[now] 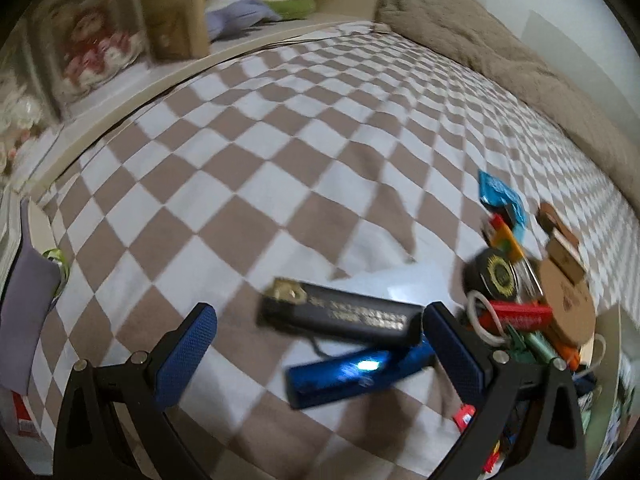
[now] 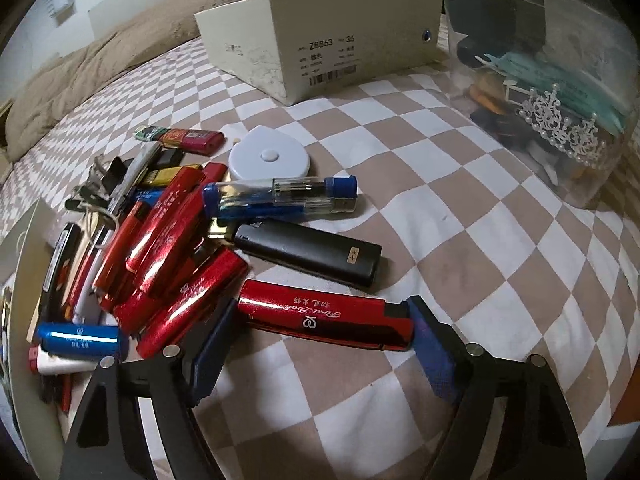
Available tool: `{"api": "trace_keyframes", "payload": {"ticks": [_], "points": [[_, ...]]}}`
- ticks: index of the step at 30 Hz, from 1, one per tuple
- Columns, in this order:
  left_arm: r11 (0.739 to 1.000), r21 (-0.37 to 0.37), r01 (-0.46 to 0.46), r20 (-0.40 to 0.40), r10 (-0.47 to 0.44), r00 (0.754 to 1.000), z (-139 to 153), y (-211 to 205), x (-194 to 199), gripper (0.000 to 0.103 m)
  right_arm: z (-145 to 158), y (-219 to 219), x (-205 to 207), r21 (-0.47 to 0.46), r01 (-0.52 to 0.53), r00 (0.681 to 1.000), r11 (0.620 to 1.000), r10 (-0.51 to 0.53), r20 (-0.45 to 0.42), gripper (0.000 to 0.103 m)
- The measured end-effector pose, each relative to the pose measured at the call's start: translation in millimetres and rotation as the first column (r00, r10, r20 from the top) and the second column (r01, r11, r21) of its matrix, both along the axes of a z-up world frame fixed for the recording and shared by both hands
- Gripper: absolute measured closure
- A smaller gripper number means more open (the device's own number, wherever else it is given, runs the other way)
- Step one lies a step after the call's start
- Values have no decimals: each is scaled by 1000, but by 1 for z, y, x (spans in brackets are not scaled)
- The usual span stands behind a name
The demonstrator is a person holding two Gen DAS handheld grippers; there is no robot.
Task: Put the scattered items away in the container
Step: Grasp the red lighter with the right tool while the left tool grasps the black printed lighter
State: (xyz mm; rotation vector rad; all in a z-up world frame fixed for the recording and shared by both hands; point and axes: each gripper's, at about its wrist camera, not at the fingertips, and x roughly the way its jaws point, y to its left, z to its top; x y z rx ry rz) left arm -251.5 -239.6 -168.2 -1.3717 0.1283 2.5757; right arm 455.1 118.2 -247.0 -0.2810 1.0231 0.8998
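Almost everything is still lying loose on the checkered bedspread (image 2: pixel 460 208), so the tidying looks barely begun. The cream shoebox (image 2: pixel 320 44), seemingly the target container, is standing well behind the pile; its inside is hidden. A clear plastic bin (image 2: pixel 560 80) beside it is holding a pearl tiara and teal items. The lighter heap (image 2: pixel 160 240) is waiting at left. The right gripper (image 2: pixel 316 344) is bracketing a red lighter (image 2: pixel 324 314), its pads at the lighter's ends; a firm squeeze is unclear. The left gripper (image 1: pixel 316 340) is hanging wide over a black lighter (image 1: pixel 340 316) and a blue one (image 1: pixel 352 372).
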Motion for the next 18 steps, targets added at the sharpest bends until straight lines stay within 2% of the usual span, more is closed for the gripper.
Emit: {"api": "trace_keyframes", "payload": {"ticks": [7, 18], "points": [[999, 10, 41, 6, -41, 999, -1, -1, -3, 0, 0, -5, -4, 2, -15, 1000, 1000, 15, 5, 20], [998, 67, 7, 74, -12, 997, -1, 11, -5, 0, -1, -4, -7, -16, -10, 1000, 1000, 10, 25, 19]]}}
